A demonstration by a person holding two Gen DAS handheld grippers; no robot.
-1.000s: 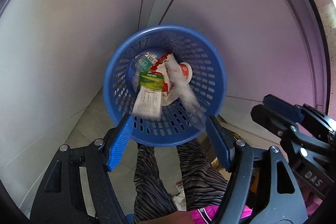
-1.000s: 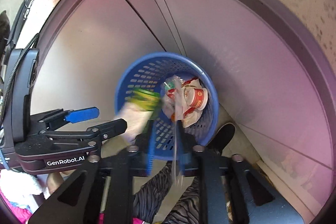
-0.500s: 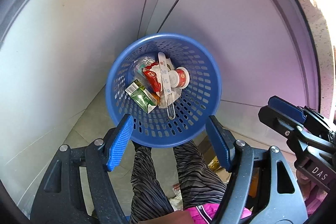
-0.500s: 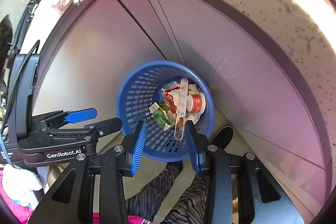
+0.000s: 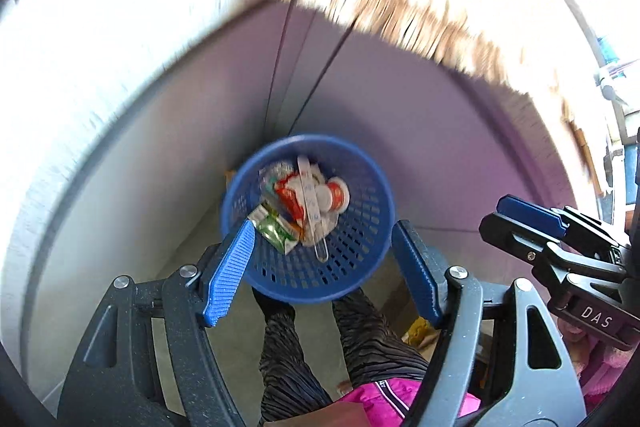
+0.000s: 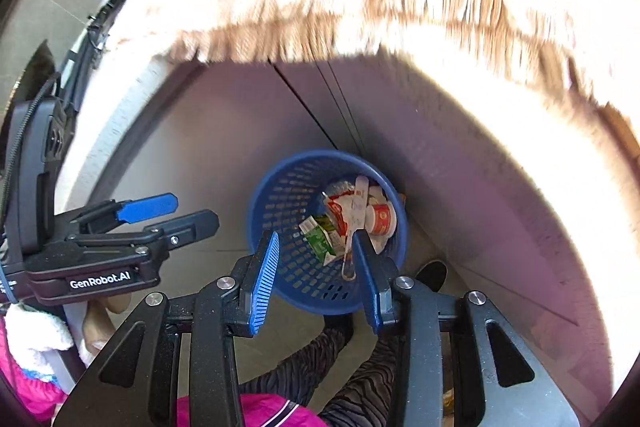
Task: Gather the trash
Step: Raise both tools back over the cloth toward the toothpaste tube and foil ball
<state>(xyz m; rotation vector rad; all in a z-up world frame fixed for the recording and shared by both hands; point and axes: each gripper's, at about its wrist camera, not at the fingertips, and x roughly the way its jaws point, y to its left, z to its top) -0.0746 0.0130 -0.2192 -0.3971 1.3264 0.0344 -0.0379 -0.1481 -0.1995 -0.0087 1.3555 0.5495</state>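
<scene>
A blue perforated basket (image 5: pixel 360 239) stands on the floor below both grippers, against a cabinet corner. Inside lie a green carton (image 5: pixel 276 231), a red-and-white cup (image 5: pixel 338 193), a long clear plastic piece (image 5: pixel 312 211) and crumpled wrappers. My left gripper (image 5: pixel 323 231) hangs high above the basket, open, with nothing between its blue pads. The right gripper (image 6: pixel 315 237) is also above the basket (image 6: pixel 280 203), open and empty. The carton (image 6: pixel 322 237) and cup (image 6: pixel 380 217) show there too. Each gripper appears at the edge of the other's view.
Pale cabinet panels (image 5: pixel 440 131) rise behind the basket. A bright counter with a fringed cloth (image 5: pixel 400 11) overhangs them. A person's striped trouser legs (image 5: pixel 288 347), pink jacket (image 5: pixel 372 399) and a dark shoe (image 6: pixel 432 273) are beside the basket.
The carton and wrappers dropped into the basket and settled. The right jaws spread apart. Both grippers rose, so the basket looks smaller and the counter's fringed cloth came into view.
</scene>
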